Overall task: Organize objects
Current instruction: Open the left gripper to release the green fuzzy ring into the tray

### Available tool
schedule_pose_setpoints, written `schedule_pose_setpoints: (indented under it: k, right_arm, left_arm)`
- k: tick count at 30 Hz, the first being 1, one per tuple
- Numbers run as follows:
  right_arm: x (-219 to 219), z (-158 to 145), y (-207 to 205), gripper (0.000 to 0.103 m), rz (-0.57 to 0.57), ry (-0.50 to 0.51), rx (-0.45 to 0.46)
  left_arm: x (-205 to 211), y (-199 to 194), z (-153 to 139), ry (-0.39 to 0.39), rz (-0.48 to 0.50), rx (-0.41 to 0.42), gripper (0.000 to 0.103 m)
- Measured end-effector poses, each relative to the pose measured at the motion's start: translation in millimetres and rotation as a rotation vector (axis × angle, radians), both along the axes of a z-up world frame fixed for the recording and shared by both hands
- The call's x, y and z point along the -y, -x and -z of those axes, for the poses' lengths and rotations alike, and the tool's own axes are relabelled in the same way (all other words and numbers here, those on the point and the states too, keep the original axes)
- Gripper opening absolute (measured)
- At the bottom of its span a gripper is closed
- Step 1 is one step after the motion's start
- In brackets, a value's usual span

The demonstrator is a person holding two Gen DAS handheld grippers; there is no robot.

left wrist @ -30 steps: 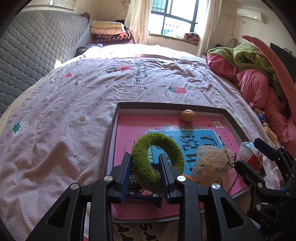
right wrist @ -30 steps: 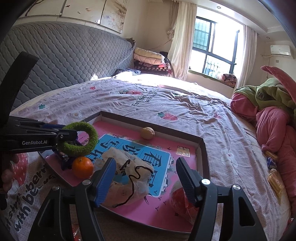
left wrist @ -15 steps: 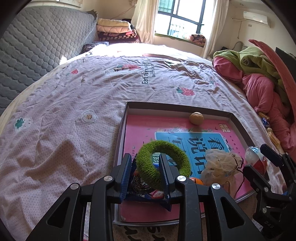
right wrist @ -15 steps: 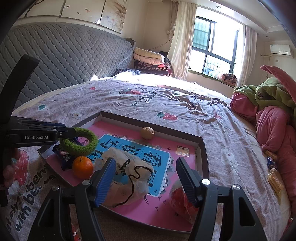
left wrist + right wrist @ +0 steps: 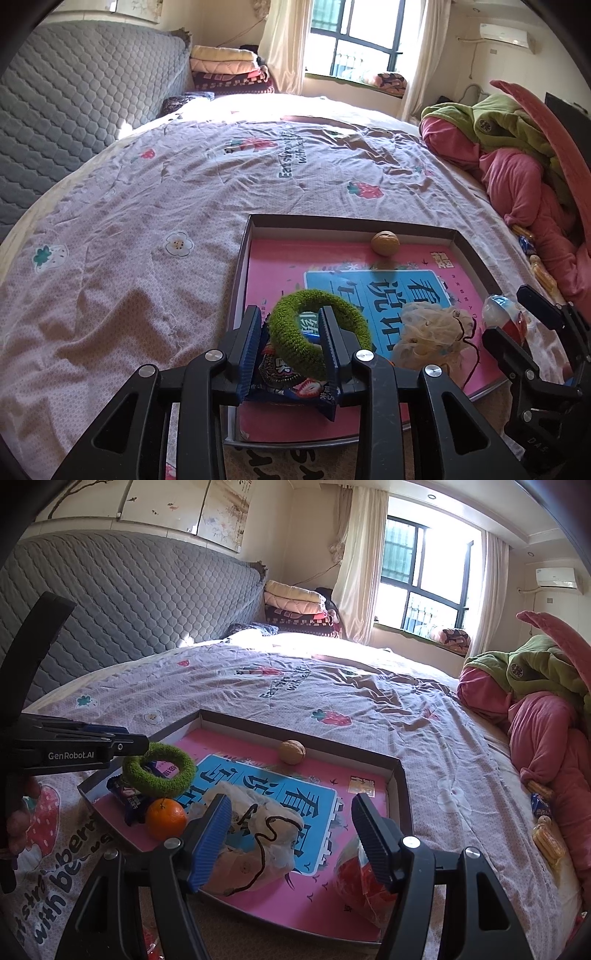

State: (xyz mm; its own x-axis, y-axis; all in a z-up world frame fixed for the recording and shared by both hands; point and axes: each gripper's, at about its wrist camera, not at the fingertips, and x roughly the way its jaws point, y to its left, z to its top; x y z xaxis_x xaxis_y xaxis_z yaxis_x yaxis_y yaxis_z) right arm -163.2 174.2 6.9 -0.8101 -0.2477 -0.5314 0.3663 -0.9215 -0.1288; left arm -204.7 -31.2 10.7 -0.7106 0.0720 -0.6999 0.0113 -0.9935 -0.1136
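Observation:
A shallow pink-lined box tray (image 5: 465,245) (image 5: 400,782) lies on the bed. My left gripper (image 5: 290,341) is shut on a fuzzy green ring (image 5: 295,350) (image 5: 159,771) and holds it low over the tray's near left corner, above a dark snack packet (image 5: 291,386) (image 5: 125,799). In the tray lie an orange (image 5: 165,818), a cream mesh puff with a dark cord (image 5: 430,334) (image 5: 258,830), a walnut (image 5: 385,242) (image 5: 291,752) and a red and clear plastic packet (image 5: 360,884) (image 5: 504,314). My right gripper (image 5: 291,838) is open and empty, above the puff.
The bed has a pale floral sheet (image 5: 147,206). A grey quilted headboard (image 5: 129,602) stands at the left. A pile of pink and green bedding (image 5: 546,709) lies at the right, with small snack packets (image 5: 546,834) beside it. Folded blankets (image 5: 295,609) are stacked at the far end.
My left gripper has lowered the green ring toward the tray's near left corner, over the snack packet. My right gripper has not moved.

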Motion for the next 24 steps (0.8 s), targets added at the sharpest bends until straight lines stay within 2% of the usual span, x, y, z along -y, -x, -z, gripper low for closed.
schedule_pose_setpoints:
  k: [4, 12, 24]
  right_arm:
    - [1, -1, -1, 0.067, -0.004, 0.002, 0.0]
    - [-1, -4, -2, 0.068, -0.002, 0.015, -0.007]
    - [-6, -16, -9, 0.071, 0.0, 0.042, -0.038]
  left_arm:
    - [-2, -3, -3, 0.003, 0.006, -0.007, 0.034]
    - [-4, -9, -14, -0.003, 0.009, -0.032, 0.047]
    - [-13, -23, -26, 0.03, 0.02, -0.074, 0.055]
